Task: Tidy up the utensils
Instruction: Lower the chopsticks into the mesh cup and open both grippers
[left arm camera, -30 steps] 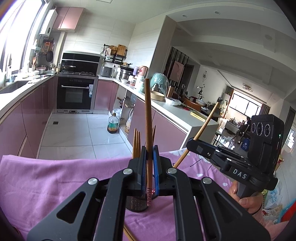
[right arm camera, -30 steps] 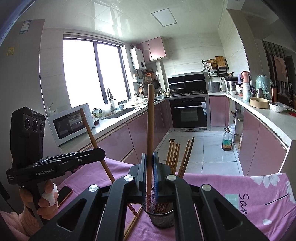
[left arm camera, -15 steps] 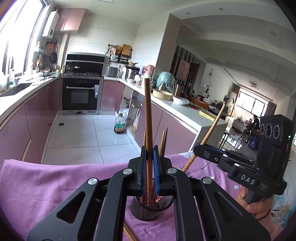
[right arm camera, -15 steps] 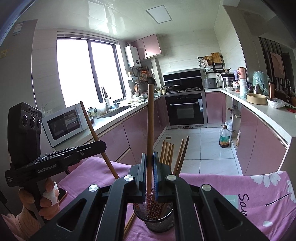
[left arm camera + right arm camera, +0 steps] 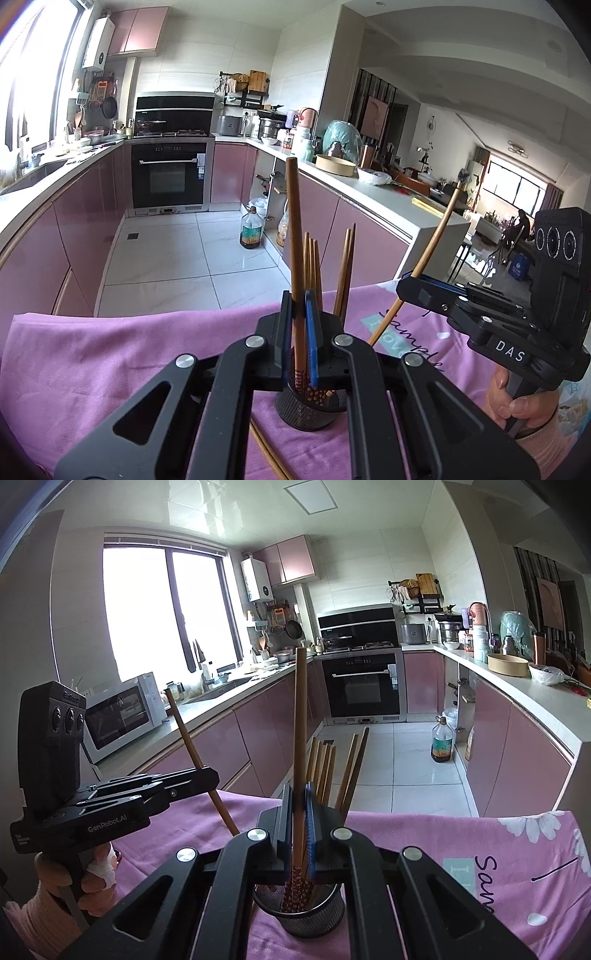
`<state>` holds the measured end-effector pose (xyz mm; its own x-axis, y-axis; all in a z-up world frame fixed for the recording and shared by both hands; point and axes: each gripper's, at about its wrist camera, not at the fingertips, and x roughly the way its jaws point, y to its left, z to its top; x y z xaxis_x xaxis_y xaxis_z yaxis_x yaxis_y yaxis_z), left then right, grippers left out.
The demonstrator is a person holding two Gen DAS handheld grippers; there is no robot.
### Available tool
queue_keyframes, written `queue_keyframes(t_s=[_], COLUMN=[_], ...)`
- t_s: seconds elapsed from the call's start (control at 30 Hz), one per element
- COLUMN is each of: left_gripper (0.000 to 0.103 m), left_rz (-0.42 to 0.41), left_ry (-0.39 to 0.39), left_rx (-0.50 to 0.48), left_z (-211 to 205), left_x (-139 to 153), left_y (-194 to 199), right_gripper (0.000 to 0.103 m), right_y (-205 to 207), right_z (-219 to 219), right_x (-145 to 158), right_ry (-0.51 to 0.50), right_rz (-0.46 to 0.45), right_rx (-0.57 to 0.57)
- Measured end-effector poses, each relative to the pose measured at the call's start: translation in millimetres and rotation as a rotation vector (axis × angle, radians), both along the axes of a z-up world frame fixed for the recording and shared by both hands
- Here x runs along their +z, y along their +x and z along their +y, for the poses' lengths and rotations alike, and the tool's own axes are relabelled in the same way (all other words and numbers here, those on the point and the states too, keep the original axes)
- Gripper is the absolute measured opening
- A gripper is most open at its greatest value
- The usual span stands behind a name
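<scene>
My left gripper (image 5: 298,306) is shut on an upright brown chopstick (image 5: 294,229), whose patterned lower end hangs at the mouth of a black mesh cup (image 5: 306,413). Several chopsticks (image 5: 312,262) stand in that cup. My right gripper (image 5: 298,797) is shut on another chopstick (image 5: 300,720), whose patterned end reaches into the mesh cup (image 5: 310,919). Each view also shows the other tool from the side: the right gripper (image 5: 406,284) with its tilted chopstick (image 5: 436,240), and the left gripper (image 5: 210,775) with its leaning chopstick (image 5: 184,731).
A purple cloth (image 5: 110,350) covers the table, and a loose chopstick (image 5: 266,450) lies on it in front of the cup. A person's hands (image 5: 99,871) hold both tools. Behind the table are kitchen counters, an oven and a tiled floor.
Both grippers have sunk a little with their chopsticks. The patterned ends sit lower at the cup, and the cup shows more fully below the fingers.
</scene>
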<state>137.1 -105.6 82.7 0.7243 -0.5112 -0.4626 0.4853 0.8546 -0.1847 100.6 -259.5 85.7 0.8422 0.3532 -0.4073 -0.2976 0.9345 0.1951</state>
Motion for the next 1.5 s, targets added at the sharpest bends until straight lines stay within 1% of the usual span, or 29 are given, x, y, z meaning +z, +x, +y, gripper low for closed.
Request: queue_keyframes(t_s=[0.27,0.37,0.47,0.9,1.07,1.5], left_gripper=[0.008,0.008,0.008,0.008,0.009,0.009], left_rz=[0.010,0.016,0.020,0.056,0.075,0.078], left_ry=[0.032,0.039,0.052,0.120,0.151,0.209], left_rx=[0.003,0.002,0.000,-0.006,-0.014,-0.018], left_z=[-13.6,-10.7,-12.1,-25.7,-31.7,-42.9], left_x=[-2.5,-0.3,-1.1,-8.9,-14.7,-18.4], left_y=[6.8,15.6,16.0,32.3,37.1,48.0], right_gripper=[0.005,0.005,0.005,0.005,0.005,0.005], right_y=[6.9,8.1,10.6,16.2,21.7,37.8], right_z=[-3.7,-3.1,-3.6,0.5,1.2,-2.2], right_x=[-8.5,-10.2,-13.8,-24.2,-29.7,-43.6], right_ry=[-0.008,-0.012,-0.013,-0.025,-0.031,-0.029], right_rz=[0.024,0.032,0.041,0.072,0.096,0.156], right_rx=[-0.006,-0.009,-0.011,-0.012,-0.008,-0.010])
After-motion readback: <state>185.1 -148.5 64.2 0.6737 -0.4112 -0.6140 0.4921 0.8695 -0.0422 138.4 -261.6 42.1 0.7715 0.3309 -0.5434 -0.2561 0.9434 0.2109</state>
